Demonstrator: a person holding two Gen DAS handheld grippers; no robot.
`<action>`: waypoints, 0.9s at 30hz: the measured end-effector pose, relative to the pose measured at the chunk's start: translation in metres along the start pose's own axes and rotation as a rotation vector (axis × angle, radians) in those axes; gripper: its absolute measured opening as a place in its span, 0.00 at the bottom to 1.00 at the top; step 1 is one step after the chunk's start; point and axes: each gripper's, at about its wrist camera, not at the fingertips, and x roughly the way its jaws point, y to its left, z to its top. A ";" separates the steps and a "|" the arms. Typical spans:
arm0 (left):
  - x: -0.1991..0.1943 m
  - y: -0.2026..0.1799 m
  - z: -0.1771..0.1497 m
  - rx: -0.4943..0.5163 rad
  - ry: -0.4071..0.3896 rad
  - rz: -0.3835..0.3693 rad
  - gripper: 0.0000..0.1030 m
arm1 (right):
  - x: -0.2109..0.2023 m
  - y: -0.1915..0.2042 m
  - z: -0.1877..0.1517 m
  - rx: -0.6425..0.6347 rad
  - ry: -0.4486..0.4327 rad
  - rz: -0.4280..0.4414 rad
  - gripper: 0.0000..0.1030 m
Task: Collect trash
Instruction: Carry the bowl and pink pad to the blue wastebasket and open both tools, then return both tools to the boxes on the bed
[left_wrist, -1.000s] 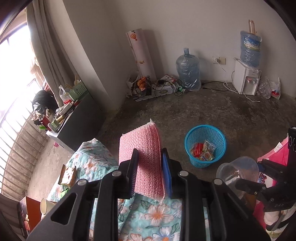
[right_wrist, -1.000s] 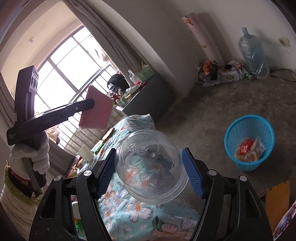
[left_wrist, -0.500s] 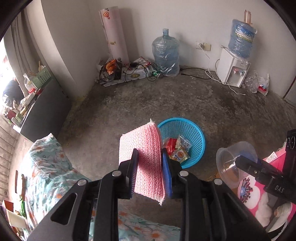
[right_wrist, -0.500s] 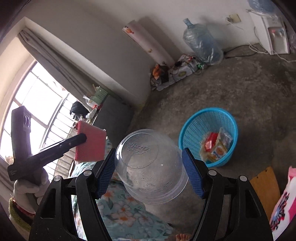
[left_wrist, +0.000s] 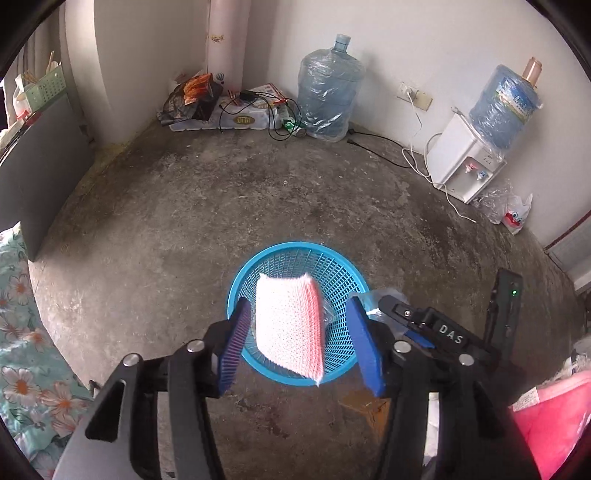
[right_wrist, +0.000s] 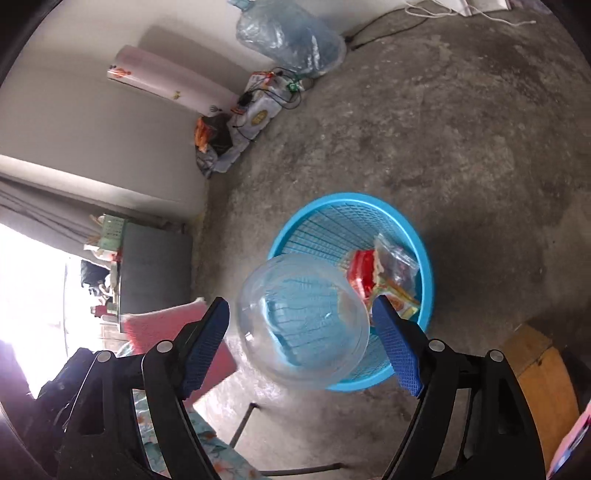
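Dropping, by the look of it: the left gripper (left_wrist: 301, 341) now stands wide open over the blue basket (left_wrist: 341, 363), and the pink scouring pad (left_wrist: 290, 326) sits between the blue pads with a clear gap on each side, touching neither. Half a second ago those pads were clamped on it and the basket lay off to the right; a second ago the bed was still underneath. Pad looks to be in free fall or just released above the basket mouth.

Right gripper (right_wrist: 303, 336) shows the same change. Its jaws are spread apart and the clear plastic cup (right_wrist: 303, 325) sits between them with space on both sides, over the near rim of the basket (right_wrist: 424, 266). Earlier it was pinched tight, away from the basket. Slight motion blur on the cup.

Meaning for the task: both items appear let go over the bin, so this pair of trash pieces is likely about done. Cup is close to the rim; it could clip the edge and tip out.

Hard to tell:
- whether either item has actually left contact or rests on a hidden finger edge
- basket contents in the left view, covered by the pad; right view shows red and clear snack wrappers (right_wrist: 384, 273) inside
- the pink shape (right_wrist: 166, 325) at the right view's lower left is blurred, probably the same pad.
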 end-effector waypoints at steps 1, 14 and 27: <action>0.002 0.002 -0.002 -0.016 0.002 0.004 0.55 | 0.007 -0.007 0.001 0.019 0.020 -0.001 0.74; -0.086 0.006 0.000 0.039 -0.125 -0.028 0.57 | -0.021 0.021 -0.035 -0.119 -0.101 -0.028 0.74; -0.291 0.017 -0.056 0.156 -0.349 0.048 0.69 | -0.143 0.154 -0.119 -0.534 -0.345 0.012 0.92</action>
